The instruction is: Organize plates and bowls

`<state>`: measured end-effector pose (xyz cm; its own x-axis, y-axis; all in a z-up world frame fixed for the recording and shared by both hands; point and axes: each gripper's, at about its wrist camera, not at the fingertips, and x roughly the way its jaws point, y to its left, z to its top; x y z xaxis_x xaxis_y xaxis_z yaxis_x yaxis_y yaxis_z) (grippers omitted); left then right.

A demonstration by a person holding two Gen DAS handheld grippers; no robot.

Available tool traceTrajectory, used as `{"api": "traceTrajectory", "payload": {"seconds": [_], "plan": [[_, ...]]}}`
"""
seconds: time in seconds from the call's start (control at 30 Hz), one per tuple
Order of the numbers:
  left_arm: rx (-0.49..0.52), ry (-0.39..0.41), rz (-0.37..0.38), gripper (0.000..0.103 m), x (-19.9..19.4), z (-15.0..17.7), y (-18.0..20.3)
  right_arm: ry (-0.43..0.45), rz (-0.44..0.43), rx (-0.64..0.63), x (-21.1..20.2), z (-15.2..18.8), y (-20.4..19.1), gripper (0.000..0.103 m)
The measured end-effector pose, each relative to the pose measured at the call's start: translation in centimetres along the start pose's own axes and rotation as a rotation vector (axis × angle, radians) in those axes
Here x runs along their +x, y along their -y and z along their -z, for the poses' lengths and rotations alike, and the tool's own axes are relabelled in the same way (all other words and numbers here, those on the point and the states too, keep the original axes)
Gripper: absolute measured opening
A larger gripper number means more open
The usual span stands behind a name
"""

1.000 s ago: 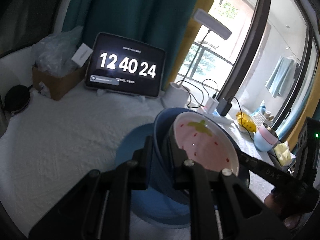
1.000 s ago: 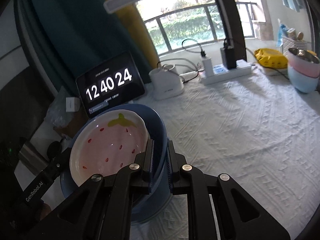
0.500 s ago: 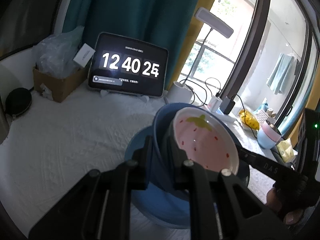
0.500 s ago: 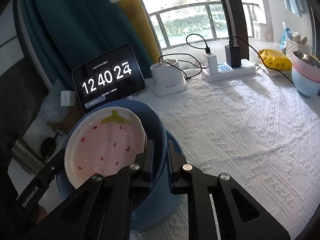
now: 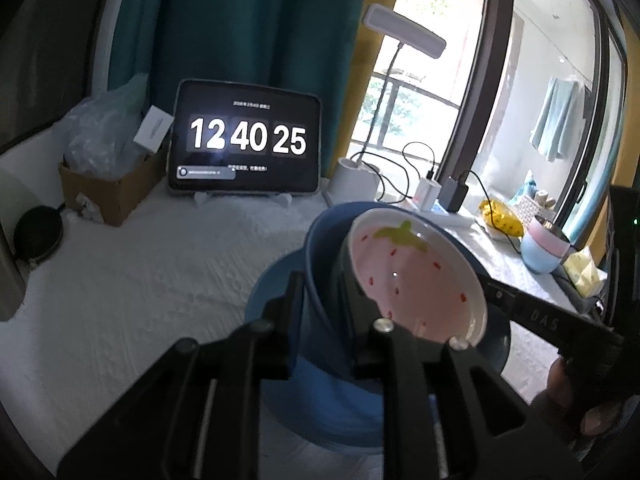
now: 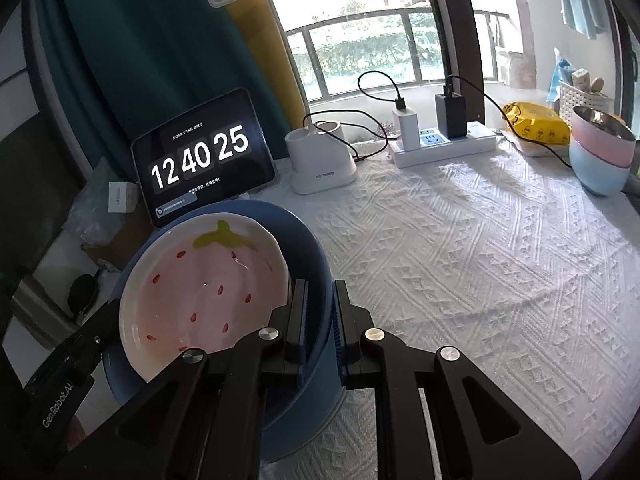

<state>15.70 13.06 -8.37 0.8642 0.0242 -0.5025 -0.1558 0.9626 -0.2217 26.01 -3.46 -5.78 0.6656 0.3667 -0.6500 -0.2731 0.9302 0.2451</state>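
A deep blue bowl (image 5: pixel 320 320) holds a pink strawberry-patterned dish (image 5: pixel 416 280). My left gripper (image 5: pixel 322 284) is shut on the bowl's left rim. My right gripper (image 6: pixel 320 300) is shut on the opposite rim of the blue bowl (image 6: pixel 308 240), with the strawberry dish (image 6: pixel 200 288) inside it. Both hold the bowl tilted above a blue plate (image 5: pixel 272 280) on the white tablecloth; the plate's edge (image 6: pixel 304 444) shows under the bowl in the right wrist view.
A tablet clock (image 6: pixel 200 156) stands at the back, beside a cardboard box (image 5: pixel 108 196). A white lamp base (image 6: pixel 320 160), a power strip (image 6: pixel 444 144) with cables and a yellow bag (image 6: pixel 536 124) line the window side. Stacked pink and blue bowls (image 6: pixel 600 160) stand far right.
Both grippers have lifted the blue bowl with the strawberry dish a little higher above the blue plate. Their grip has not changed.
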Motion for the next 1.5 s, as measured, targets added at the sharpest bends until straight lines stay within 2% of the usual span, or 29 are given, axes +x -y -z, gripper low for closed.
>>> {"api": "traceTrajectory", "payload": {"seconds": [0.2,0.33,0.5,0.67,0.77,0.83,0.93,1.07,1.23,1.3,1.5], "plan": [[0.06,0.009,-0.049,0.019,0.1,0.0,0.9,0.008,0.015,-0.009,-0.1,0.0,0.0,0.014],[0.032,0.005,-0.033,0.019,0.0,0.0,0.5,0.027,0.028,-0.014,-0.2,0.2,-0.1,0.016],[0.031,0.008,-0.033,0.019,0.0,0.0,0.4,0.042,0.053,-0.019,-0.3,0.3,0.2,0.027],[0.065,0.018,-0.057,0.02,0.0,0.1,0.8,0.037,0.058,-0.001,-0.2,0.3,0.9,0.042],[0.08,0.029,-0.093,0.027,0.0,0.2,0.9,0.044,0.058,-0.004,-0.3,0.4,1.1,0.049],[0.084,0.032,-0.121,0.038,-0.1,0.2,0.9,0.05,0.056,-0.022,-0.4,0.5,1.1,0.051],[0.075,0.03,-0.126,0.043,-0.3,0.1,0.5,0.055,0.063,-0.043,-0.6,0.5,1.0,0.06],[0.077,0.054,-0.128,0.049,-1.1,0.0,0.5,0.062,0.059,-0.065,-0.8,0.7,1.2,0.064],[0.106,0.101,-0.113,0.082,-2.5,0.0,1.4,0.097,0.073,-0.08,-1.8,0.8,1.5,0.068],[0.123,0.118,-0.108,0.088,-3.2,0.1,1.9,0.114,0.079,-0.088,-2.4,0.8,1.7,0.068],[0.111,0.162,-0.082,0.091,-4.8,0.1,2.6,0.177,0.125,-0.091,-4.7,0.9,2.9,0.07]]}}
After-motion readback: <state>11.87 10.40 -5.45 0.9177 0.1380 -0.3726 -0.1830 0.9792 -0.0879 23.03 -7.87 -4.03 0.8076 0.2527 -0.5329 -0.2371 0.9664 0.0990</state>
